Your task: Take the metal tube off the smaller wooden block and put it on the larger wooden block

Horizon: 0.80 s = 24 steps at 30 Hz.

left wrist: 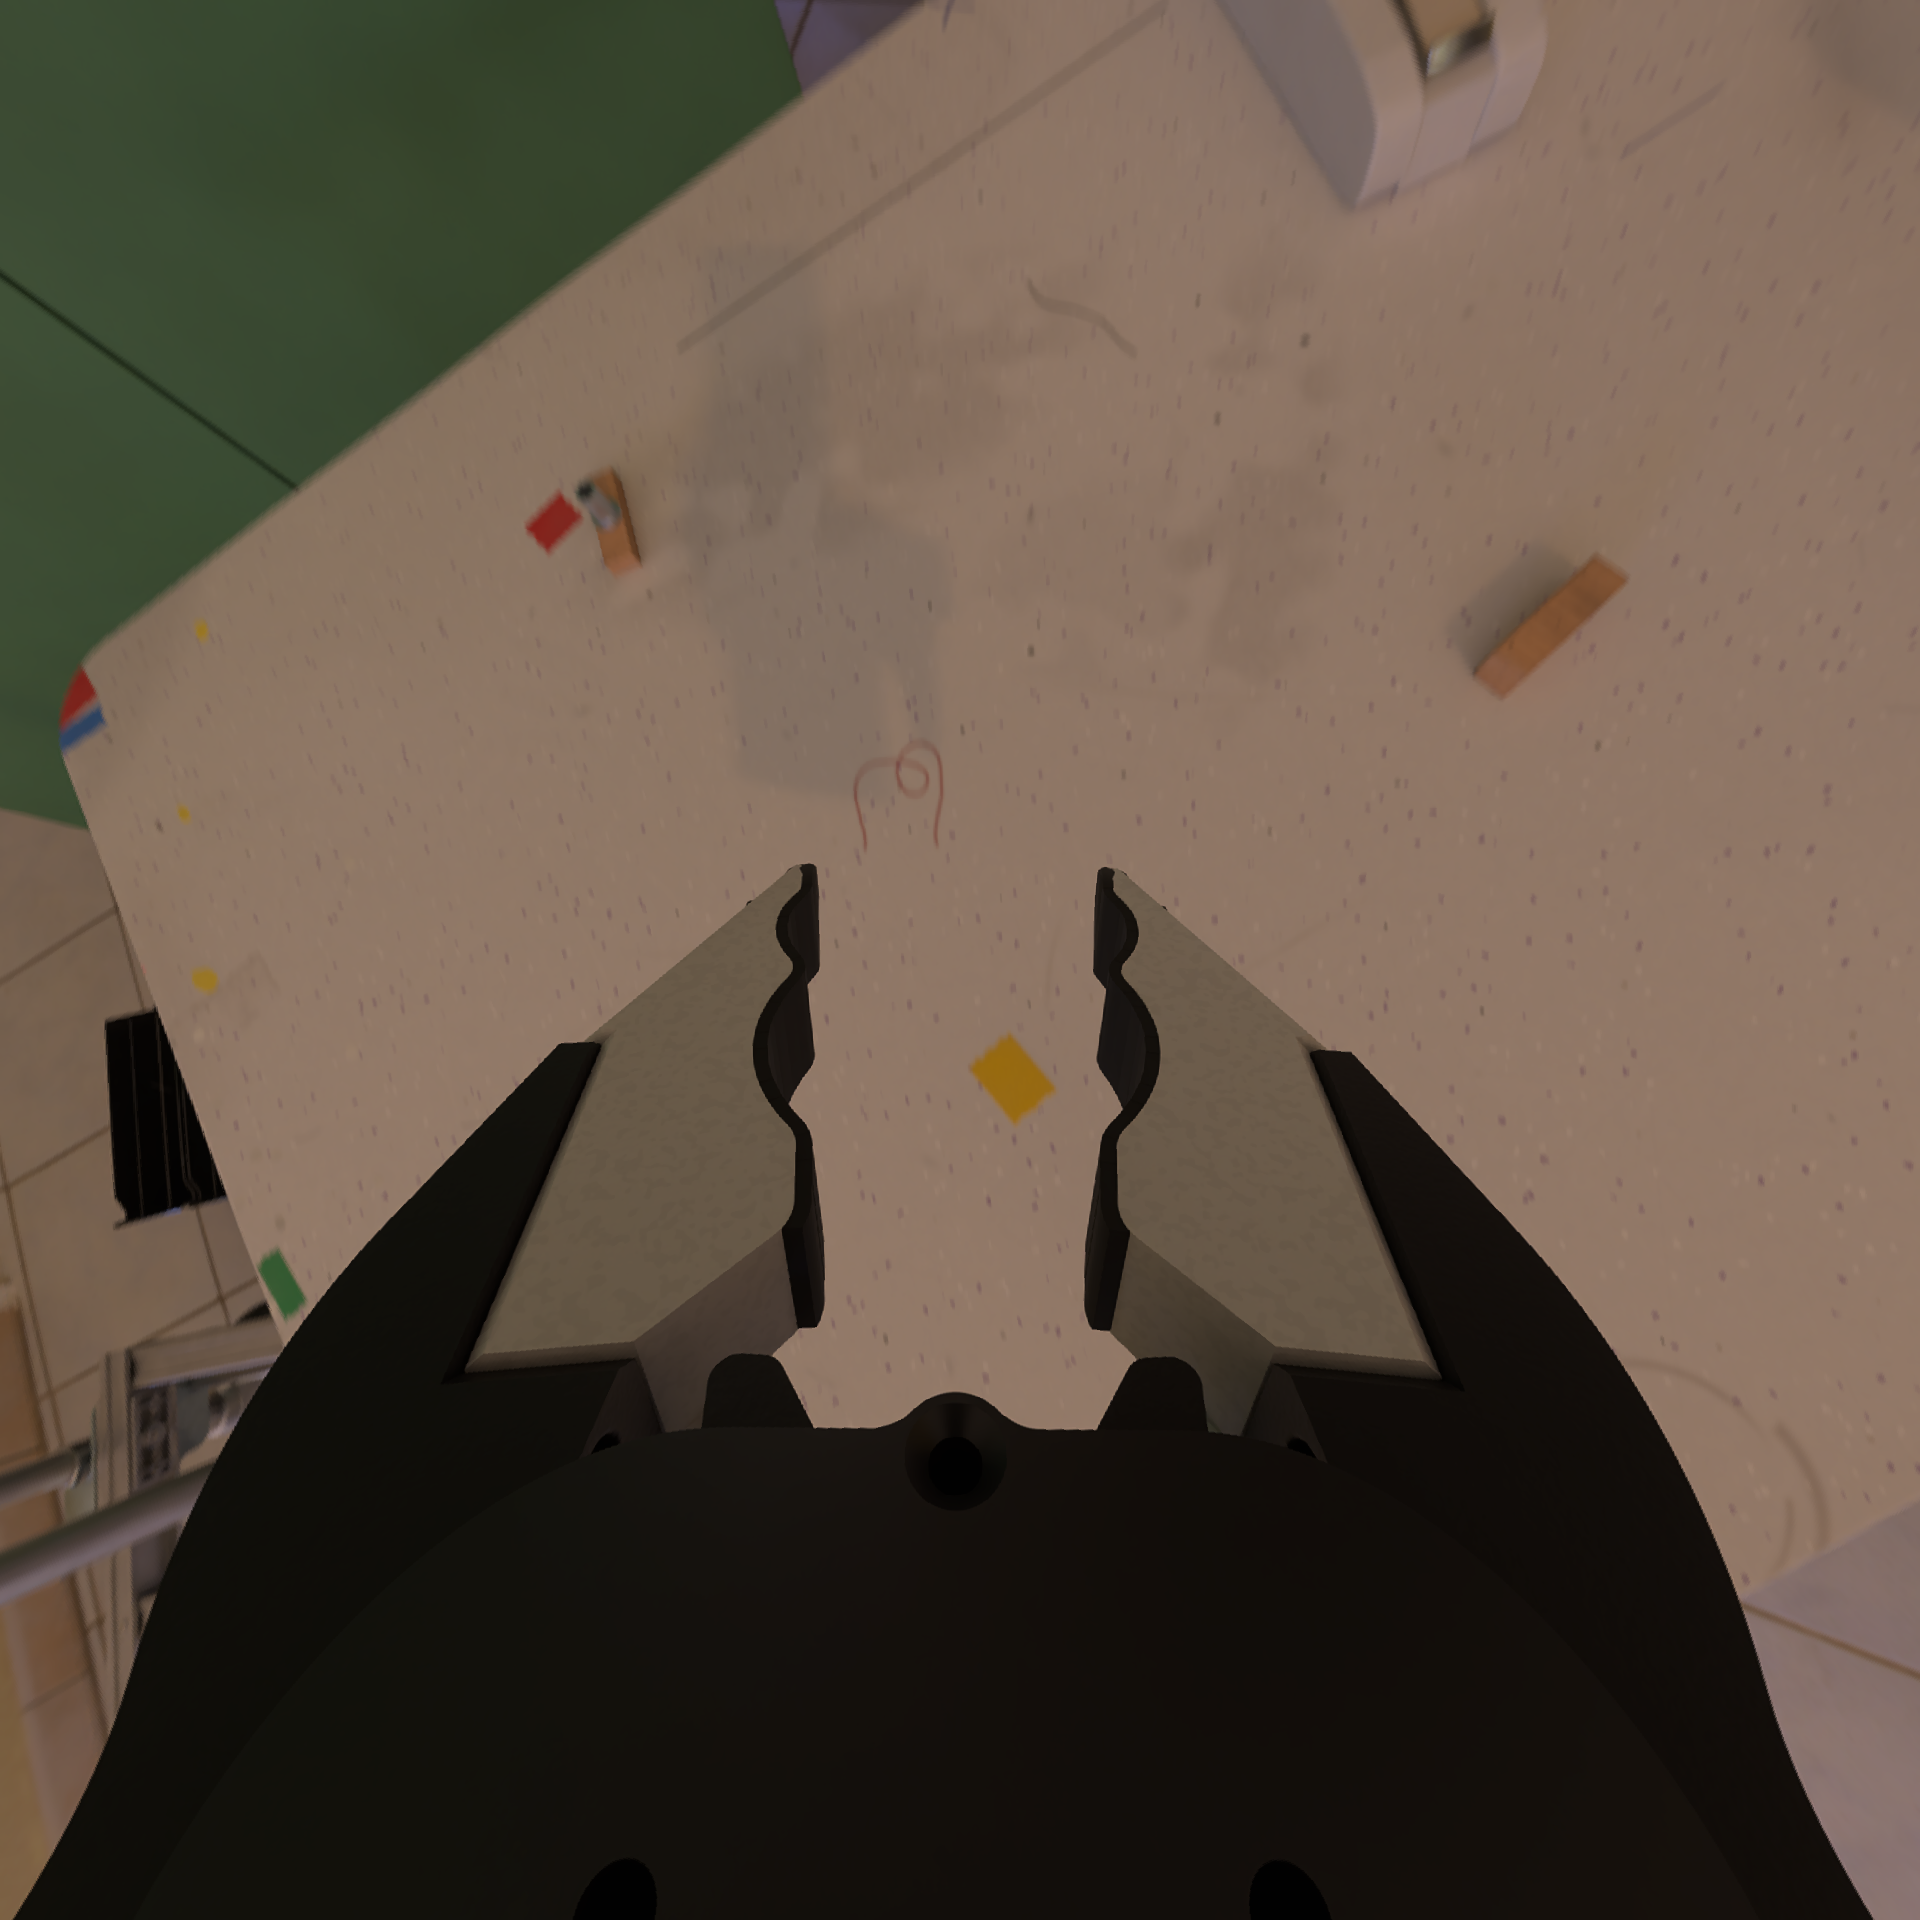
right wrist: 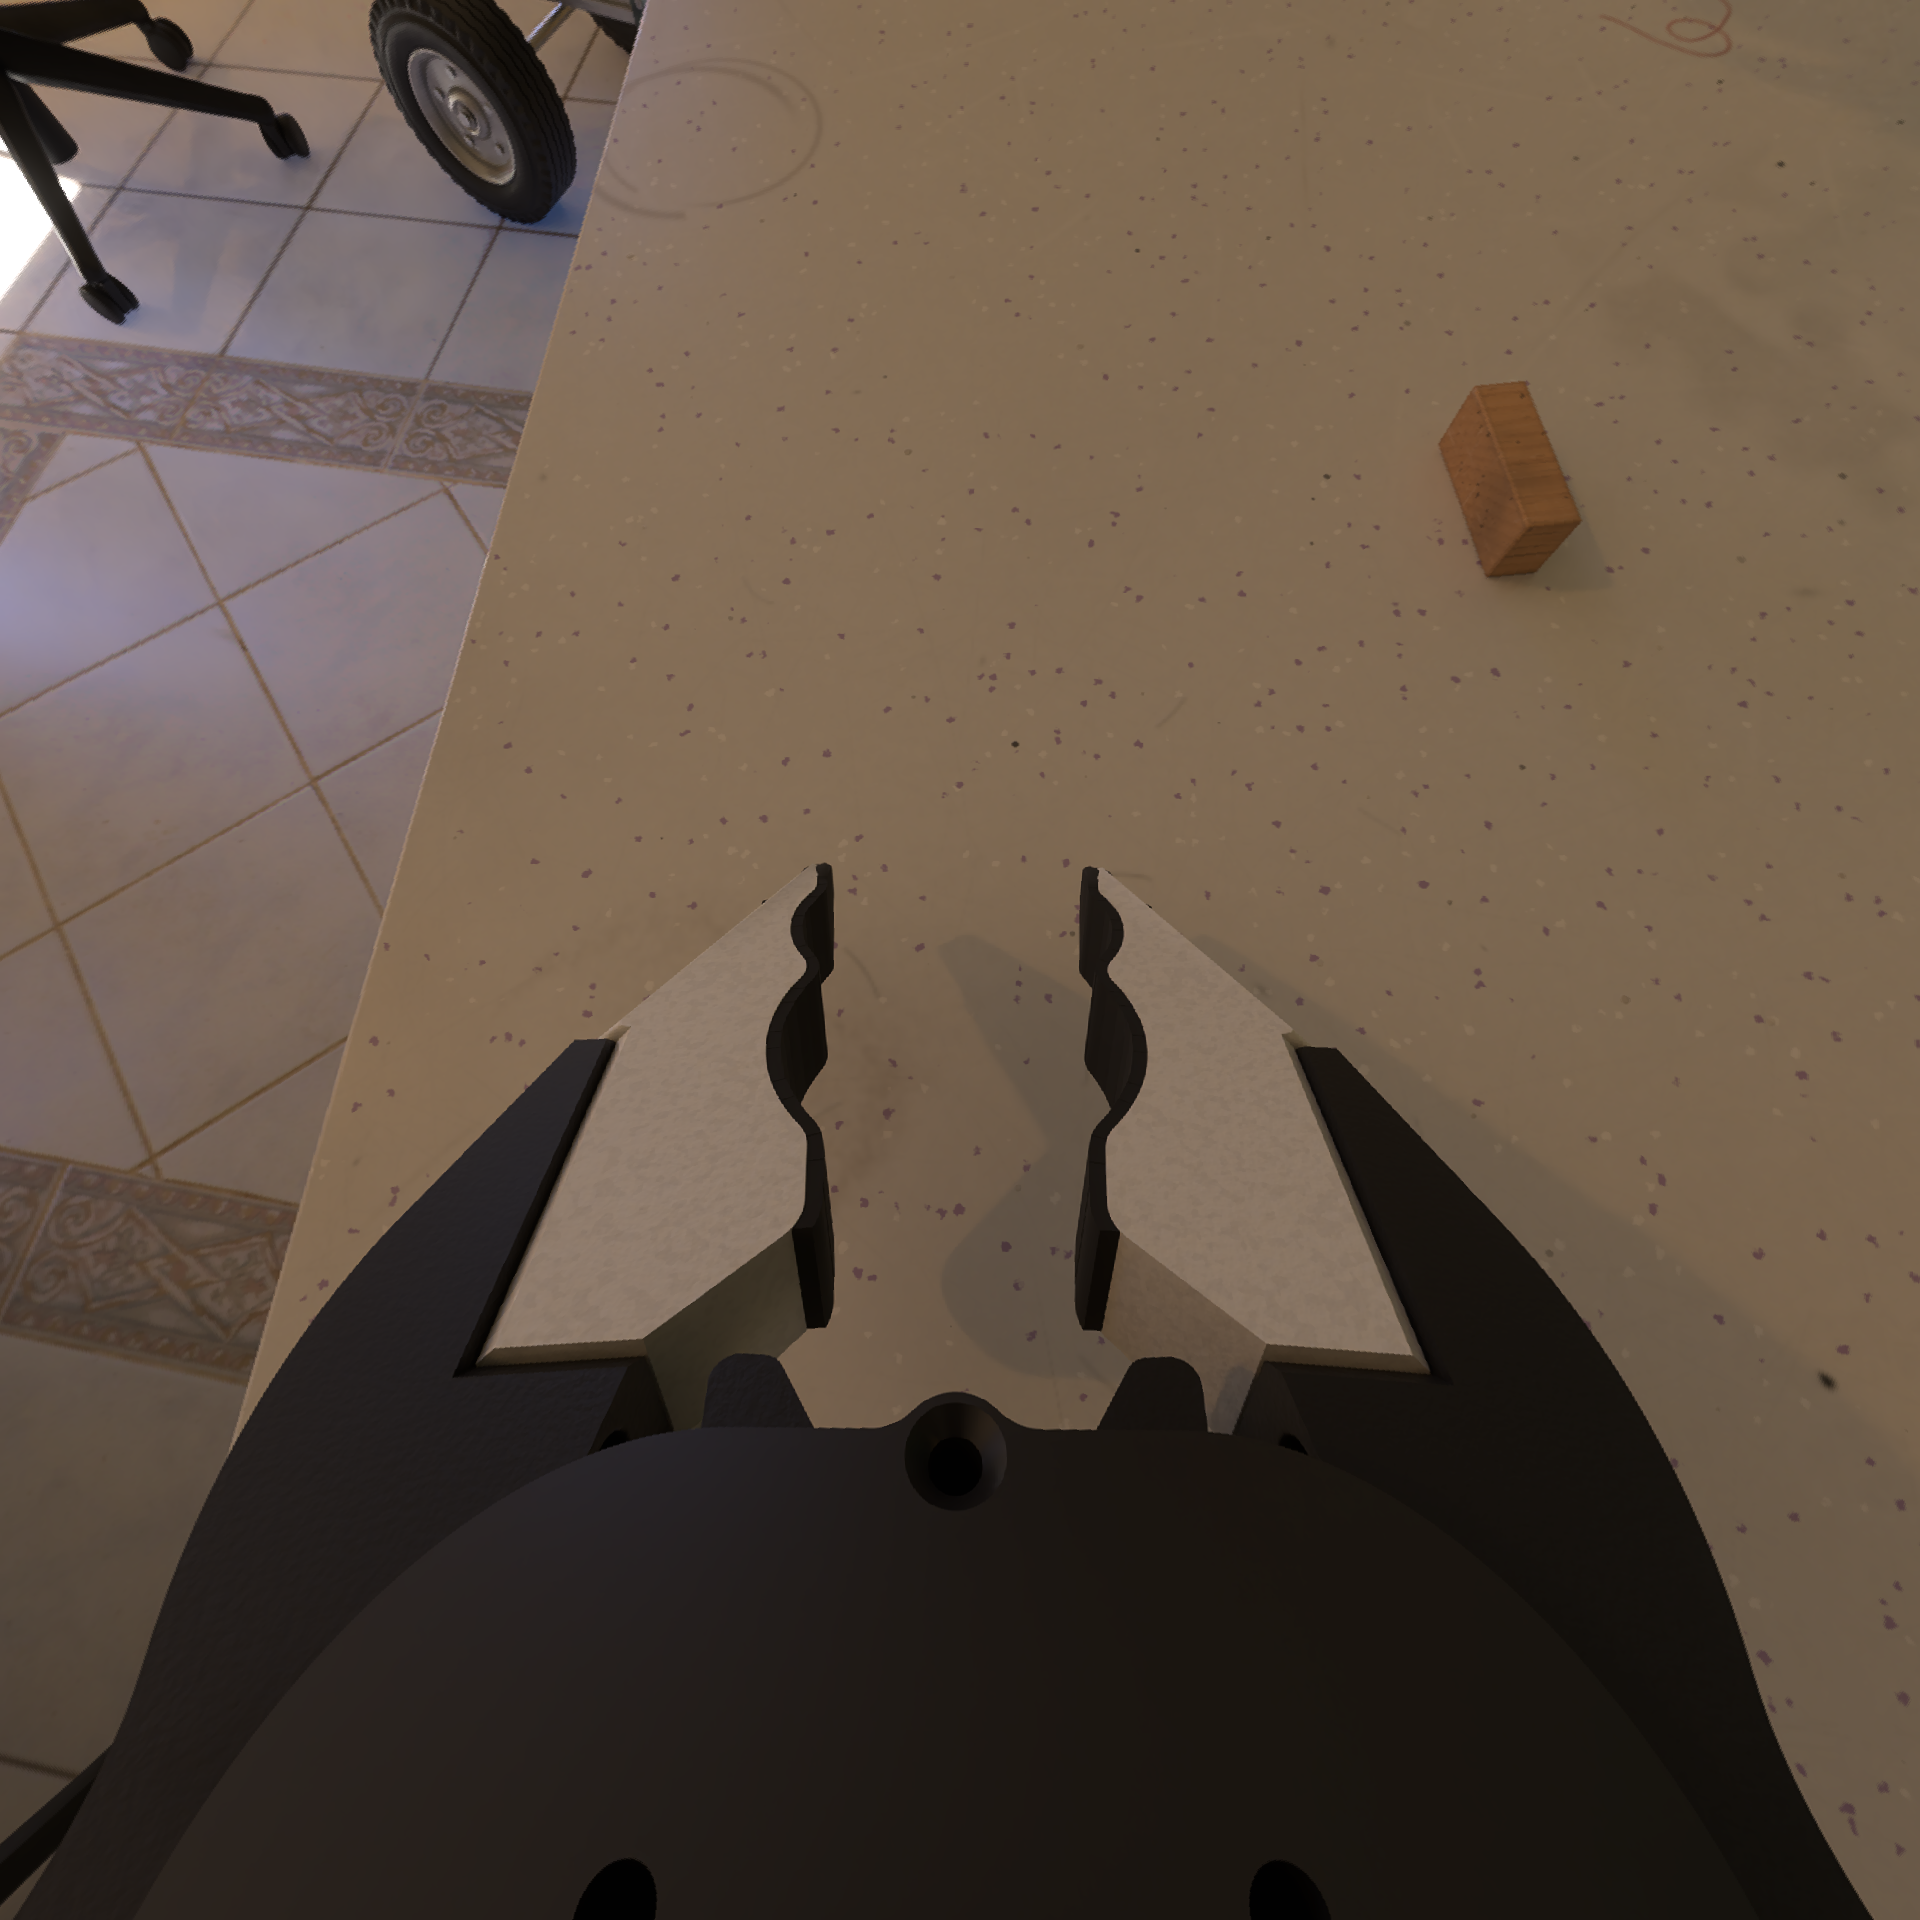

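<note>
In the left wrist view a small grey metal tube [left wrist: 594, 505] sits on the smaller wooden block [left wrist: 619, 535], far ahead and to the left on the speckled table [left wrist: 1247, 831]. The larger wooden block [left wrist: 1548, 637] lies far ahead to the right. My left gripper [left wrist: 956, 878] is open and empty, high above the table, far from both blocks. In the right wrist view the larger wooden block [right wrist: 1509, 491] lies ahead to the right. My right gripper [right wrist: 956, 878] is open and empty, low over the table near its left edge.
A red patch [left wrist: 553, 521] lies beside the smaller block and a yellow patch [left wrist: 1011, 1076] lies below my left fingers. The other gripper [left wrist: 1392, 83] shows at the top. The table edge [right wrist: 499, 582] runs left of my right gripper, with a wheel [right wrist: 473, 104] and chair base [right wrist: 104, 125] on the tiled floor.
</note>
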Available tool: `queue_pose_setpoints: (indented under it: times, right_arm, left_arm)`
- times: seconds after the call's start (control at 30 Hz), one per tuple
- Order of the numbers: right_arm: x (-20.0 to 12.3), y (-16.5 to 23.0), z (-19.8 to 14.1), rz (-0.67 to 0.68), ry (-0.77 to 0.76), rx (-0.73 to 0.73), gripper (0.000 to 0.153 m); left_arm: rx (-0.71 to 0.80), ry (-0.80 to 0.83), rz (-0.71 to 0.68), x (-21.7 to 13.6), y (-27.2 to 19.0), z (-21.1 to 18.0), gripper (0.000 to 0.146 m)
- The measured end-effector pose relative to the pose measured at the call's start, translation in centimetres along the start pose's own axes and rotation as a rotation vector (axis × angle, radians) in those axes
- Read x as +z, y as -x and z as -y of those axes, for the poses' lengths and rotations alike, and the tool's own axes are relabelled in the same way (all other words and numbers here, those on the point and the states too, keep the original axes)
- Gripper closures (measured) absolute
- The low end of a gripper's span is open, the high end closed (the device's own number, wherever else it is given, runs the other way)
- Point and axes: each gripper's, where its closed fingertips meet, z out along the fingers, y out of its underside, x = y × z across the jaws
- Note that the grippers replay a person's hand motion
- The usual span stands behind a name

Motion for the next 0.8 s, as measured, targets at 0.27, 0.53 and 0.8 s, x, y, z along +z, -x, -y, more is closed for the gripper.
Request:
queue_pose_setpoints:
  times: [0.27, 0.53, 0.8]
  right_arm:
    - [0.3, -0.1, -0.2, 0.008, -0.006, 0.009, 0.107]
    - [0.1, -0.4, -0.5, -0.005, -0.006, 0.017, 0.108]
    - [-0.3, -0.6, -0.7, 0.001, -0.013, 0.019, 0.109]
  left_arm:
    - [0.063, 0.050, -0.067, 5.4, 4.3, 7.7, 0.093]
    - [-0.224, 0.446, -0.012, 17.6, 13.0, 7.9, 0.098]
    - [-0.354, 0.641, 0.056, 22.7, 15.0, 4.9, 0.104]
